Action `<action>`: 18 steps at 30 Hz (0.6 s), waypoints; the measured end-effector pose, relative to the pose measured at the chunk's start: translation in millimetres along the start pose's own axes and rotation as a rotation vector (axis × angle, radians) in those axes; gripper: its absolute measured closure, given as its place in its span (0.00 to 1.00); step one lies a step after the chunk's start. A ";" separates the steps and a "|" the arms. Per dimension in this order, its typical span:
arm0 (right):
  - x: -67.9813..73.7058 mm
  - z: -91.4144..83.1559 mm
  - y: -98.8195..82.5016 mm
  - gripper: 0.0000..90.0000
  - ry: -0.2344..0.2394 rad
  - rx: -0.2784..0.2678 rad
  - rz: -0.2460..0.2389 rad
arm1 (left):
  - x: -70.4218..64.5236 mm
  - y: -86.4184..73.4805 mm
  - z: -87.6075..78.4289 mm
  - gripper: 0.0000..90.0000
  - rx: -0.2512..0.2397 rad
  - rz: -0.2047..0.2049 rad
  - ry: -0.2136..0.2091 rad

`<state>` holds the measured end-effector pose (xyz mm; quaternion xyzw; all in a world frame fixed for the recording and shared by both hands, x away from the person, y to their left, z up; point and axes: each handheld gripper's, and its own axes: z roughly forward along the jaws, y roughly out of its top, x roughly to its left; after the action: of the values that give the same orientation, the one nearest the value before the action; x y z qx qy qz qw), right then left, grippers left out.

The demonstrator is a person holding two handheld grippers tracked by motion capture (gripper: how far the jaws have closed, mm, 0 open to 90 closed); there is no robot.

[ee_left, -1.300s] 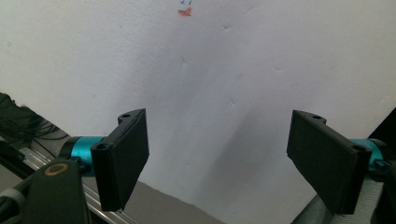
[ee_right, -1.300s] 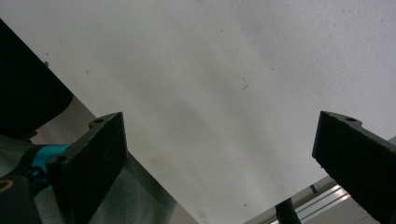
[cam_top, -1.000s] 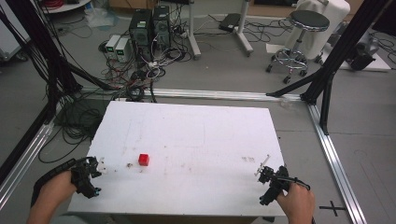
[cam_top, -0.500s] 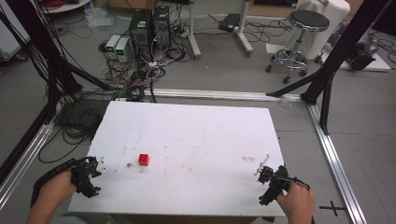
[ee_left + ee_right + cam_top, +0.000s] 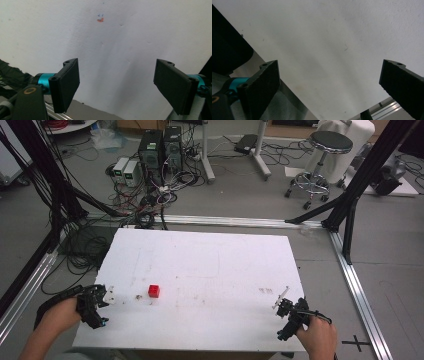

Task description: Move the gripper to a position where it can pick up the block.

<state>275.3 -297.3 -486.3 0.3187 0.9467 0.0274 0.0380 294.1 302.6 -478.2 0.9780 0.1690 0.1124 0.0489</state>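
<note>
High view showed one flat white rectangular tabletop [image 5: 210, 270] whose surface lay almost wholly bare, with a single small red cube [image 5: 154, 291] sitting toward 8 o'clock of its middle, well apart from every edge. Two grippers were held at the near edge: the left gripper [image 5: 107, 296] at the 8 o'clock corner, near the cube at its 9 o'clock side without touching it, and the right gripper [image 5: 281, 301] at the 4 o'clock corner, well apart from the cube. Left gripper view showed its two black jaws spread wide over bare white board [image 5: 125, 50]; right gripper view likewise showed two jaws spread wide, holding nothing, with the table's edge just beneath them.
</note>
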 end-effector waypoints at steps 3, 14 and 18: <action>0.4 -0.6 -0.6 0.03 0.001 -0.005 0.008 | 5.0 2.9 0.3 0.24 -0.011 0.030 -0.007; 1.0 0.1 -0.1 0.03 -0.003 -0.012 -0.008 | 21.4 15.7 7.4 0.24 -0.010 0.097 -0.036; 0.7 0.0 0.4 0.03 -0.005 -0.017 -0.012 | 28.6 19.1 11.6 0.24 0.008 0.138 -0.045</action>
<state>275.0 -296.6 -486.3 0.3127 0.9482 0.0346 0.0433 329.2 293.8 -481.1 0.9897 0.1005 0.0929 0.0411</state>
